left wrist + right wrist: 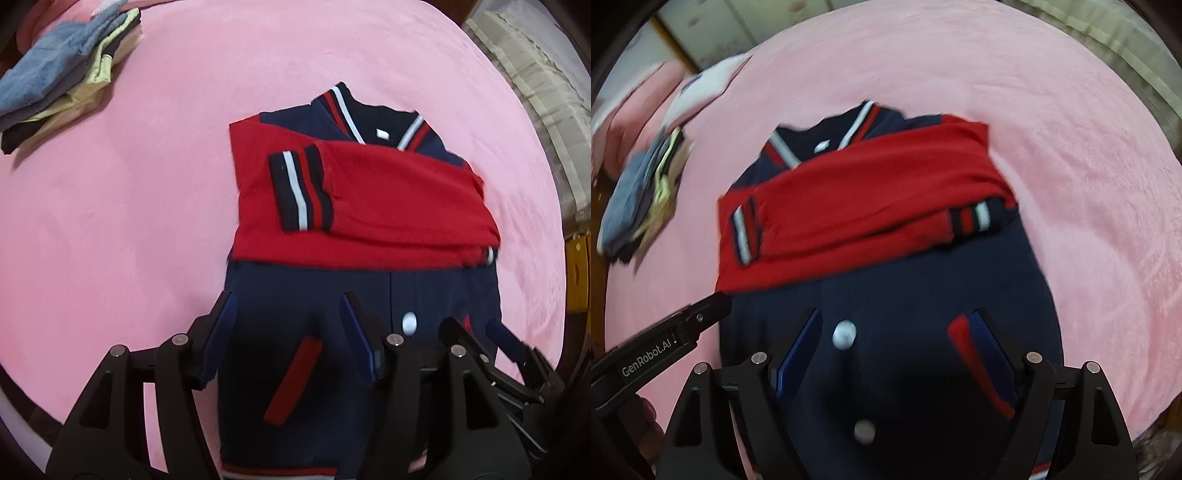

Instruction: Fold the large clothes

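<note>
Jacket, navy knit body with red sleeves and striped collar and cuffs, lies flat on the pink plush bedspread, front up, both sleeves already crossed over the chest. Its long axis runs straight away from the tongs: hem near, collar far.

Both grippers hang over the near hem end, side by side. The left gripper has its jaws spread wide over the left half of the body, around the red pocket trim, with nothing between them. The right gripper is equally wide apart over the button placket, a white snap button between its fingers, and it too grips nothing. Whether the pads touch the cloth I cannot tell.

Since the hem is the nearest edge to both hands, the likely next move is to pinch its two corners and carry them far, toward the collar.

A stack of folded clothes, blue denim on top, sits well apart at the far left.
</note>
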`<act>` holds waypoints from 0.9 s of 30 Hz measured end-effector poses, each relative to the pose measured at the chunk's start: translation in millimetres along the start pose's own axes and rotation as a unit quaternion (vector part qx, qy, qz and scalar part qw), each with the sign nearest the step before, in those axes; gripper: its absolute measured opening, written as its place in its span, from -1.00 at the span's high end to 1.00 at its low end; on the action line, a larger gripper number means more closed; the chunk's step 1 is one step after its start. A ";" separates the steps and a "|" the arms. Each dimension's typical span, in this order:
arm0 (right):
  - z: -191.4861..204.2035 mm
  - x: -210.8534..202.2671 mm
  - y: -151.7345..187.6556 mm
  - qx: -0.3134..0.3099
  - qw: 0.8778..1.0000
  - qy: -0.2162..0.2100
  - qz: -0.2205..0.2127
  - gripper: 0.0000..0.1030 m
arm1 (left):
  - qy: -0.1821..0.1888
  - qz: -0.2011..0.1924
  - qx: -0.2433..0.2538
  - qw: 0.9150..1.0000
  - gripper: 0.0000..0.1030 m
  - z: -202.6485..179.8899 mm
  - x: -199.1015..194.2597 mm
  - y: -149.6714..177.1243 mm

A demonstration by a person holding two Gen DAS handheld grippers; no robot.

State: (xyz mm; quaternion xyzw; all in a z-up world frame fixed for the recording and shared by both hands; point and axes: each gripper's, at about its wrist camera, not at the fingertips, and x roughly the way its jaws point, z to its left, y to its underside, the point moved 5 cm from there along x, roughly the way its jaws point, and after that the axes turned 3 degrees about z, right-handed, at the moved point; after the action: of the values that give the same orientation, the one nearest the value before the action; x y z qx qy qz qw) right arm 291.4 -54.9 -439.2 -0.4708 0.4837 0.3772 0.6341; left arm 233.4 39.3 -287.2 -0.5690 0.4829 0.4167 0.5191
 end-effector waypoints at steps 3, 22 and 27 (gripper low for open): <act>5.8 -13.8 12.5 -0.007 1.000 -0.003 0.003 -0.69 | 0.001 -0.022 0.002 1.000 -0.20 6.3 -26.9 16.9; -62.9 -179.9 100.9 -0.018 0.992 -0.054 -0.112 -0.85 | -0.007 -0.116 -0.015 0.993 -0.32 -29.8 -148.4 148.2; -84.6 -197.1 135.6 -0.024 0.993 -0.059 -0.104 -0.87 | 0.002 -0.102 -0.016 0.995 -0.32 -30.2 -148.1 175.3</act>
State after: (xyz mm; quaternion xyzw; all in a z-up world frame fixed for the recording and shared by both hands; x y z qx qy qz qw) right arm 94.1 -103.9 -287.2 -0.5105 0.3850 0.3473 0.6859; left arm 32.9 27.6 -172.3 -0.6243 0.4162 0.3681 0.5491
